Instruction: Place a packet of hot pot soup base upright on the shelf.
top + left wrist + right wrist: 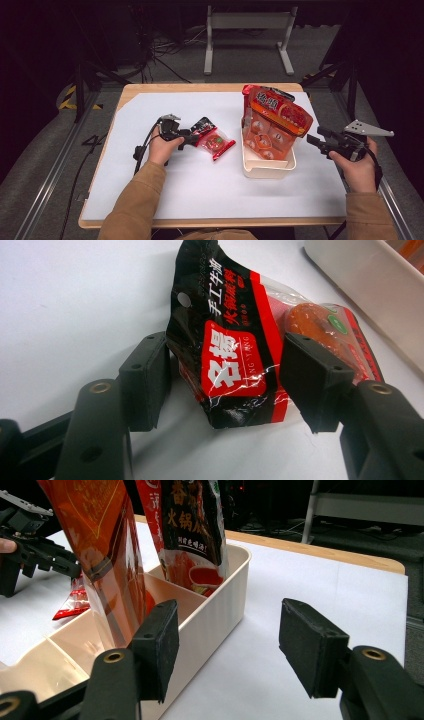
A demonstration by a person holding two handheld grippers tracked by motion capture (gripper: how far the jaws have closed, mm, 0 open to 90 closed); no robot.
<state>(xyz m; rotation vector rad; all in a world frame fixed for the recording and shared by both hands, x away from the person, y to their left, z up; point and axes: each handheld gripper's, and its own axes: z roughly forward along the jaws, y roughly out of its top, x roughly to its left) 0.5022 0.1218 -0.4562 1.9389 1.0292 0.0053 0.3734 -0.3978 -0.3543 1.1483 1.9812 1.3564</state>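
A big white table [165,185] takes up the middle of the high view, with a wooden edge around it. Right of the middle sits a cream bin [265,167] with little walls inside that split it into parts. Tall orange and red snack bags [275,117] stand up in the bin and lean toward the upper right of the frame. In the right gripper view the bin [220,610] is on the left, and one orange bag [100,540] stands in a near part while a dark red bag [192,525] stands in a far part.

Left of the bin, near the middle of the high view, a small black and red packet [214,140] lies flat on the table. In the left gripper view the small packet [235,355] fills the middle, with a round orange ball inside its clear end.

The left gripper [192,137] is at the packet's left end. Its jaws sit on both sides of the packet. They are partly open and I cannot tell if they press it yet.

The right gripper [314,140] is at the right of the high view, just beside the bin. Its jaws are wide apart with nothing in them.
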